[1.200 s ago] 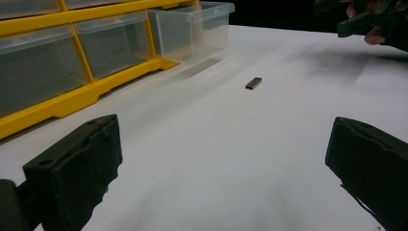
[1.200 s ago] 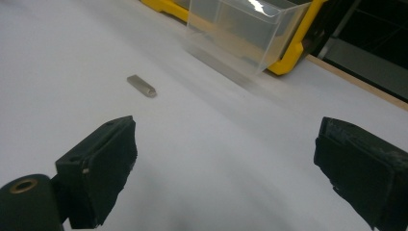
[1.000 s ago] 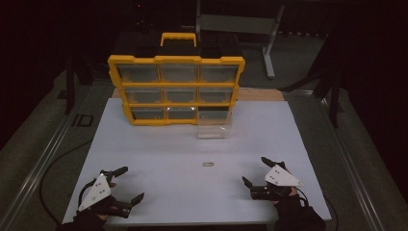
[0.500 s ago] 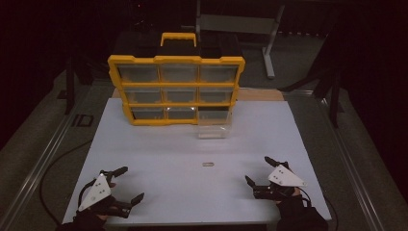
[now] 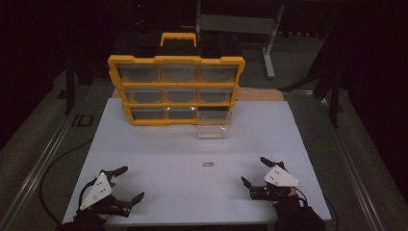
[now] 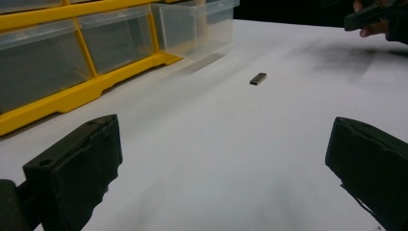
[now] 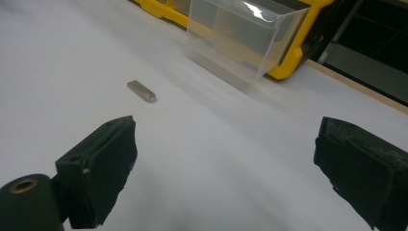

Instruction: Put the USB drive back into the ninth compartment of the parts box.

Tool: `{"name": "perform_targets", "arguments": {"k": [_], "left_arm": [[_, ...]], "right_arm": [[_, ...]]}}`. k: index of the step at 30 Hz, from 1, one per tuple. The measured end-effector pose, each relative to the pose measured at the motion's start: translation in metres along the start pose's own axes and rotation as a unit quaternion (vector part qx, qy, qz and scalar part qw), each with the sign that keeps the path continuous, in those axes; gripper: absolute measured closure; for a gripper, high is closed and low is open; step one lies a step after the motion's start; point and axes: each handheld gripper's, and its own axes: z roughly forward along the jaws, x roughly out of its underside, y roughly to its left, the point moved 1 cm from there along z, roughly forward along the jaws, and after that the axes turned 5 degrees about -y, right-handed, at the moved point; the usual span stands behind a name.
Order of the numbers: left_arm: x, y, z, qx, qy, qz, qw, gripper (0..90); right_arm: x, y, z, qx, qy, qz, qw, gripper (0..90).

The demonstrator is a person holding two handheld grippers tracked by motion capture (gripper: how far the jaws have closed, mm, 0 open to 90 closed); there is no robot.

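A small flat metal piece lies alone on the white table, between my two grippers and a little beyond them. My left gripper rests near the front left edge, open, with nothing between its jaws. My right gripper is at the front right, also open and holding nothing. In the left gripper view the metal piece is ahead and to the right. In the right gripper view the metal piece sits ahead and to the left.
A yellow organizer with clear drawers stands at the back of the table. Its bottom right clear drawer is drawn out toward me, seen as the drawer and the drawer in the gripper views.
The right gripper drifted slightly to the right and back again. The left gripper and the metal piece have not moved.
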Motion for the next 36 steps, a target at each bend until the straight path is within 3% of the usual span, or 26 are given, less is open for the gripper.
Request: {"name": "perform_targets", "arguments": {"k": [8, 27, 36], "left_arm": [[-0.008, -0.001, 0.001, 0.001, 0.006, -0.003, 1.0000, 0.0], [-0.056, 0.000, 0.017, 0.050, 0.020, 0.012, 0.9985, 0.0], [-0.074, -0.001, 0.033, 0.073, 0.021, 0.020, 0.9969, 0.0]], "right_arm": [[-0.002, 0.001, -0.002, 0.002, -0.005, 0.000, 1.0000, 7.4], [-0.003, 0.002, -0.002, -0.002, -0.008, -0.002, 1.0000, 7.5], [-0.003, 0.001, -0.003, -0.001, -0.011, 0.001, 0.9999, 7.5]]}}
